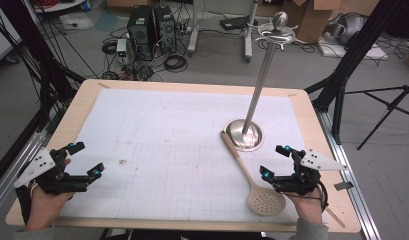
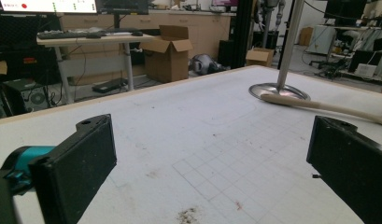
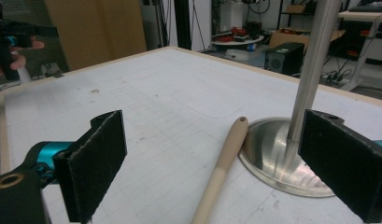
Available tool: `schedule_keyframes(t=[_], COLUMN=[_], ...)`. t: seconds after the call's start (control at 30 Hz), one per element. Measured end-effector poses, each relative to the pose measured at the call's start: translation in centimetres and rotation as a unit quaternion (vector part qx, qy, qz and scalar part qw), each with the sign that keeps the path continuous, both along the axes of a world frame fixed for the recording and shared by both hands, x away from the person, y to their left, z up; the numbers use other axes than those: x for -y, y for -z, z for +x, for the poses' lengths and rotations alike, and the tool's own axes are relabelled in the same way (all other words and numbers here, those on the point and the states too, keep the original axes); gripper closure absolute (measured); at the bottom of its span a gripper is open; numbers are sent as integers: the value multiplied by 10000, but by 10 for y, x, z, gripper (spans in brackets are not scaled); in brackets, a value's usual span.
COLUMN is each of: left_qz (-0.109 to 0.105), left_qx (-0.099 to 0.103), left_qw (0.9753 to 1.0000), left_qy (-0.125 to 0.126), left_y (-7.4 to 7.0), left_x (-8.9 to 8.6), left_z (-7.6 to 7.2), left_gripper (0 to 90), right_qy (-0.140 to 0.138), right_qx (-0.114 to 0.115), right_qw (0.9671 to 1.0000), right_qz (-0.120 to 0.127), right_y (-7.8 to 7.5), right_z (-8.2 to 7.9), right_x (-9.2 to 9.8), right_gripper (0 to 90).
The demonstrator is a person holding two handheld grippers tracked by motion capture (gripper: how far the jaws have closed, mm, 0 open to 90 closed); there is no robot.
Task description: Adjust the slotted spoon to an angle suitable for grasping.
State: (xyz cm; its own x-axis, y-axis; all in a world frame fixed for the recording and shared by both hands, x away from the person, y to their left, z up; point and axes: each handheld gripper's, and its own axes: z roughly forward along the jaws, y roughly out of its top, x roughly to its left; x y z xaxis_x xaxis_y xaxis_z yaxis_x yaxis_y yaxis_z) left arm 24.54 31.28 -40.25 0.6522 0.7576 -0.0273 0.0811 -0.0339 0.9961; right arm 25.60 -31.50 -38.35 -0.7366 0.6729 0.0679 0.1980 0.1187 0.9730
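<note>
Table [image 1: 312, 107] covered by white gridded mat [image 1: 167, 150]. Metal stand [image 1: 244, 134] placed right of centre on the mat: round polished base, slim upright pole, hooked crown at the top. Floor beyond the far edge crowded with computer towers [image 1: 151, 25], cables and cardboard boxes. Small brown stain [image 1: 123, 161] on the mat toward the near left.

Wooden slotted spoon [image 1: 252, 177] lying flat on the mat, handle tip touching the near rim of the stand base, perforated bowl toward the near edge. Stand base just beside the handle end, crowding access from the far side.

Right gripper [image 1: 277, 161] held by right hand [image 1: 309, 207] just right of the spoon bowl, jaws spread wide, nothing between them; in the right gripper view, spoon handle [image 3: 223, 165] seen low between the two pads [image 3: 97, 158], untouched. Left gripper [image 1: 87, 159] in left hand [image 1: 47, 205] at the near left corner, well apart from the spoon, jaws likewise spread and empty.
</note>
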Motion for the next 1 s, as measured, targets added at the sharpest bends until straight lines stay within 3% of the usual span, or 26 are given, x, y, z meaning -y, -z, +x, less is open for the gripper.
schedule_keyframes(t=[0.2,0.53,0.77,0.8,0.83,0.93,1.0], left_qz=[43,21,34,37,50,58,67], left_qx=[-33,-82,-150,-152,-146,-145,-117], left_qw=[10000,9999,9999,9999,9999,9999,9999], left_qy=[20,63,74,73,73,56,-14], left_y=[2,4,6,6,6,7,7], left_x=[1,0,1,2,2,1,0], left_z=[0,-1,-1,-2,-2,-2,-2], left_gripper=[18,17,18,18,18,18,18], right_qy=[36,75,161,177,129,173,291], right_qx=[-109,102,85,53,1,-51,-204], right_qw=[9998,9999,9998,9998,9999,9997,9991], right_qz=[137,41,95,48,-102,-153,-219], right_y=[1,-2,-6,-6,-6,-6,-6], right_z=[0,0,5,6,9,10,13], right_x=[2,-5,-7,-9,-10,-11,-12], right_gripper=[69,69,70,94,194,221,321])
